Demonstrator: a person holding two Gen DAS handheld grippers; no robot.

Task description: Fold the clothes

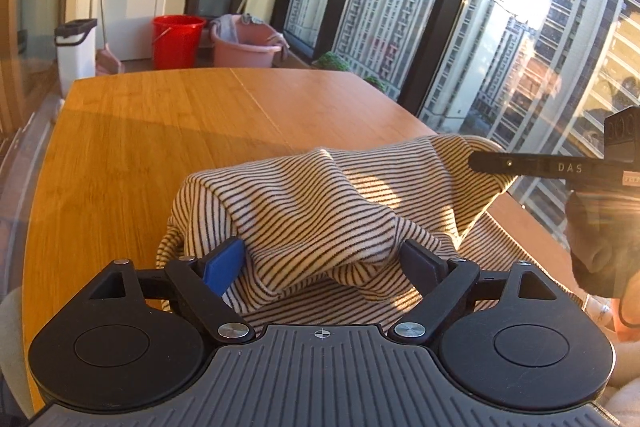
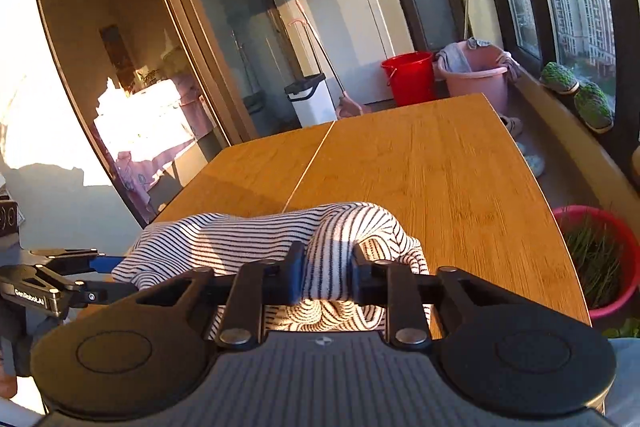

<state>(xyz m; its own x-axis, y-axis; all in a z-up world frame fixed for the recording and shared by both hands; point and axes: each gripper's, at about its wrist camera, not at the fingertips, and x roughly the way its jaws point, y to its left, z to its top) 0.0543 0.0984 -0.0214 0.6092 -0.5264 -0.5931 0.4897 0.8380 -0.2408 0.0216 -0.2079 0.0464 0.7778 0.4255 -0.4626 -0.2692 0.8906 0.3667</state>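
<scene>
Striped garment (image 1: 320,203) bunches between the wide left tool (image 1: 324,267); the right tool (image 2: 328,267) pinches its fold.

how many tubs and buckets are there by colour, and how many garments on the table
red bucket: 1
pink tub: 1
red basin with green plants: 1
striped garment on the table: 1
total: 4

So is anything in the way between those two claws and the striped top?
Nothing visible. The right gripper is already pinched on a fold of the striped top, and the left gripper stands open with the cloth bunched between its fingers.
</scene>
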